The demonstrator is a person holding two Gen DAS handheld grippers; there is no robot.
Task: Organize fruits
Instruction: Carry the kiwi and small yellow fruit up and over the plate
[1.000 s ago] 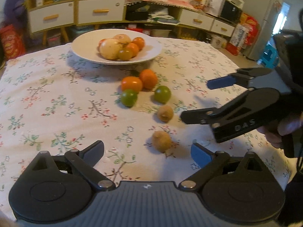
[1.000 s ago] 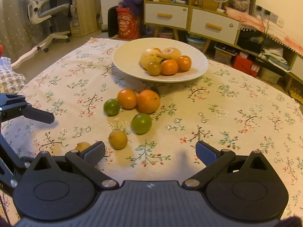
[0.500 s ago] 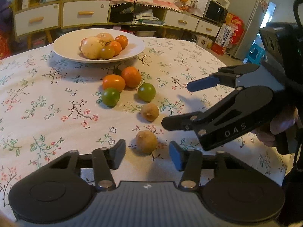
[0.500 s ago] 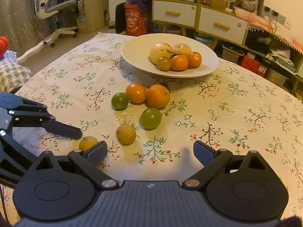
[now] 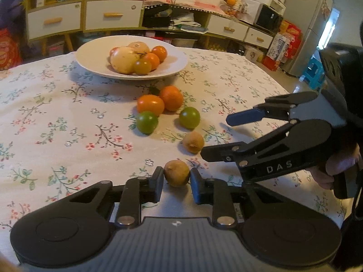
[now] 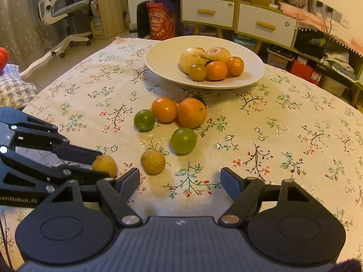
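My left gripper (image 5: pixel 176 179) is shut on a small brown fruit (image 5: pixel 176 172) that rests on the floral tablecloth (image 5: pixel 56 117); the right wrist view shows the same fruit (image 6: pixel 106 163) pinched between the left fingers (image 6: pixel 77 153). A second brown fruit (image 6: pixel 153 162) lies just ahead of my right gripper (image 6: pixel 180 179), whose jaws are closing with nothing between them. Further on lie two green fruits (image 6: pixel 144 120) (image 6: pixel 183 140) and two orange ones (image 6: pixel 163 109) (image 6: pixel 192 112). The white plate (image 6: pixel 163 59) behind them holds several fruits.
Beyond the table's far edge stand white-drawer cabinets (image 5: pixel 111 15) and cluttered shelves. An office chair (image 6: pixel 61 9) and a red bag (image 6: pixel 160 23) are off the table's far left. A hand (image 5: pixel 335 170) holds the right gripper at the table's right side.
The left jaws have closed from wide open onto the near brown fruit. The right jaws have narrowed somewhat. Both grippers have edged slightly closer to the fruits.
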